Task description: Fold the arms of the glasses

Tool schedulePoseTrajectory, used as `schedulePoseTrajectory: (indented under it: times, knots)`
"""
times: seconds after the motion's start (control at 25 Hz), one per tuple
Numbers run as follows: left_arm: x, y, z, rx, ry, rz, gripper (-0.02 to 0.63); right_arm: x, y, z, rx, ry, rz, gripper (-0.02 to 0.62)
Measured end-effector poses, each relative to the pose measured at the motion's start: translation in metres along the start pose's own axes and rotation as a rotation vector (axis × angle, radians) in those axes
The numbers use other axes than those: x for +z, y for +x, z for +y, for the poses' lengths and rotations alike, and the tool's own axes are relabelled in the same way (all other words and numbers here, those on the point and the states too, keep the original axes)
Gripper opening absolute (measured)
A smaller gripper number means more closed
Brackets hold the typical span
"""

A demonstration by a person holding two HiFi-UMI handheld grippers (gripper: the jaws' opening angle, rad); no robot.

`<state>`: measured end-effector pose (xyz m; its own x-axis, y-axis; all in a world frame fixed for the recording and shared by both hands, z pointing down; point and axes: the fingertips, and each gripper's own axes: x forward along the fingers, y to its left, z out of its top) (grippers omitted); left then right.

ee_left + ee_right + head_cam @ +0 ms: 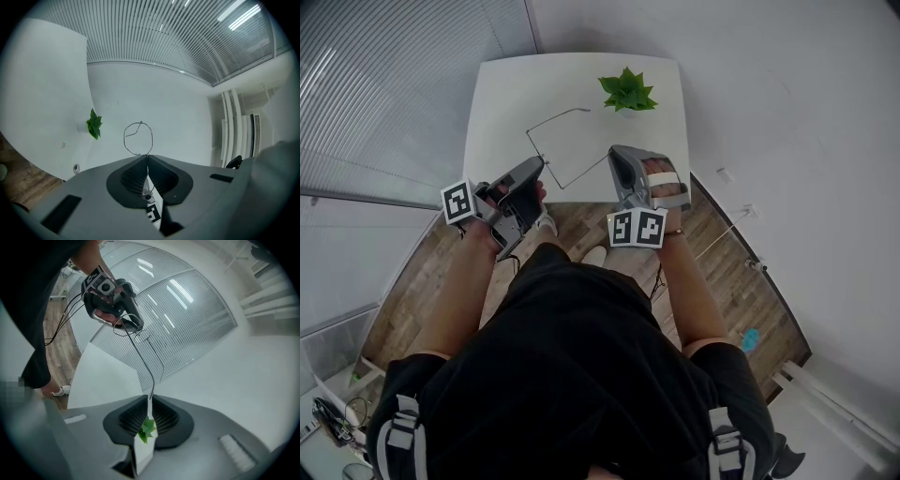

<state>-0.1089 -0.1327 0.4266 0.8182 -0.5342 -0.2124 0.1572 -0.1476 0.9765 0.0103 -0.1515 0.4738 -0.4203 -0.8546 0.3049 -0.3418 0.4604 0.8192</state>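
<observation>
Thin wire glasses (573, 187) hang in the air over the white table (502, 103), stretched between my two grippers. My left gripper (541, 165) is shut on the frame near the lenses; in the left gripper view one round lens rim (138, 138) sticks out just past the closed jaws (146, 157). My right gripper (613, 152) is shut on the end of one arm (146, 363), which runs from its jaws (151, 398) up to the left gripper (137, 326). The other arm (553, 120) points away over the table.
A small green plant (627, 91) in a white pot stands at the table's far side, also in the left gripper view as the plant (94, 124). Wooden floor (731, 272) lies below the table's near edge. Window blinds (384, 84) run along the left.
</observation>
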Motion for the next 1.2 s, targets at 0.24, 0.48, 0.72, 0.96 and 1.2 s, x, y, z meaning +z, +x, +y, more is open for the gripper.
schedulePoseTrajectory:
  times: [0.24, 0.48, 0.72, 0.96, 1.2]
  knots:
    - [-0.002, 0.007, 0.005, 0.000, -0.010, 0.011, 0.012, -0.005, 0.005, -0.003, -0.001, -0.017, 0.001, 0.040]
    - [-0.010, 0.014, 0.008, 0.000, -0.015, 0.023, 0.012, -0.011, 0.005, -0.006, -0.002, -0.037, -0.002, 0.040]
    - [-0.012, 0.016, 0.009, 0.001, -0.020, 0.035, 0.012, -0.010, 0.009, -0.010, -0.007, -0.066, -0.006, 0.040]
    - [-0.015, 0.017, 0.008, -0.001, -0.024, 0.048, 0.012, -0.006, 0.012, -0.012, -0.002, -0.099, -0.009, 0.040]
    - [-0.015, 0.019, 0.007, -0.001, -0.026, 0.053, 0.012, -0.001, 0.014, -0.012, 0.003, -0.119, -0.018, 0.040]
